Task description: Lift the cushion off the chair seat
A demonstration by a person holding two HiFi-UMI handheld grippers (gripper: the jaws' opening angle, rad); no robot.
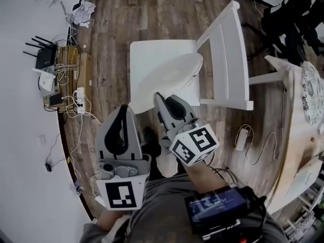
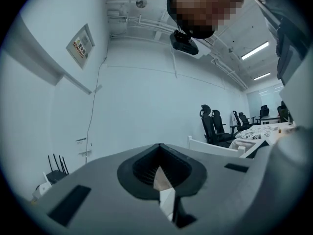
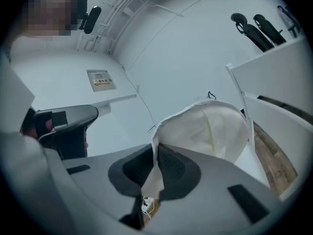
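Note:
A white chair point(image 1: 147, 52) stands on the wood floor, its backrest point(image 1: 230, 49) to the right. The white cushion point(image 1: 169, 75) hangs tilted over the seat, raised at its near edge. My right gripper point(image 1: 158, 96) is shut on that near edge. In the right gripper view the cushion point(image 3: 210, 131) bulges up ahead of the right gripper point(image 3: 155, 146), with fabric pinched between the pads. My left gripper point(image 1: 124, 108) hovers just left of the cushion, apart from it. In the left gripper view the left gripper point(image 2: 159, 148) is shut, with nothing between the jaws and only wall ahead.
A router and tangled cables point(image 1: 50, 59) and a power strip point(image 1: 79, 99) lie along the left wall. A crumpled cloth point(image 1: 83, 11) is on the floor at the back. A wooden table point(image 1: 304, 130) stands to the right, with black office chairs point(image 1: 293, 14) behind it.

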